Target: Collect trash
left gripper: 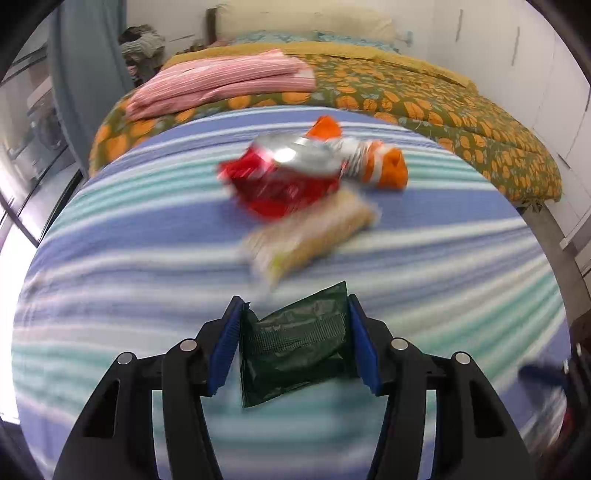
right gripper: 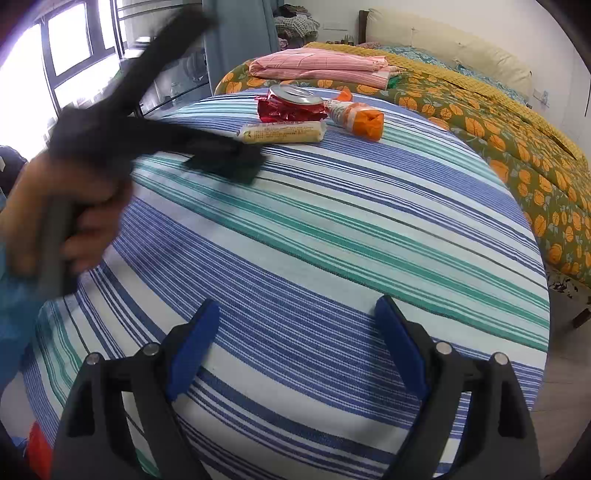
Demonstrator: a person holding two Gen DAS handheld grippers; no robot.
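My left gripper (left gripper: pixel 294 308) is shut on a dark green wrapper (left gripper: pixel 295 343), its blue pads pressing both sides, just above the striped blanket (left gripper: pixel 110 295). Beyond it lie a beige biscuit pack (left gripper: pixel 306 236), a crushed red wrapper with a silver inside (left gripper: pixel 284 173) and an orange and white wrapper (left gripper: pixel 376 162). In the right wrist view the left gripper (right gripper: pixel 236 155) shows blurred with the green wrapper (right gripper: pixel 225 166), and the same trash lies behind: the biscuit pack (right gripper: pixel 282 132), the red wrapper (right gripper: pixel 291 105), the orange wrapper (right gripper: pixel 356 116). My right gripper (right gripper: pixel 295 310) is open and empty over the blanket (right gripper: pixel 314 240).
A folded pink striped cloth (left gripper: pixel 221 83) lies on an orange-patterned quilt (left gripper: pixel 443 107) farther up the bed. A cream headboard (left gripper: pixel 306 20) and white wardrobes (left gripper: pixel 535 55) stand behind. Windows (right gripper: pixel 70 48) and a blue curtain (right gripper: pixel 240 37) are to the left.
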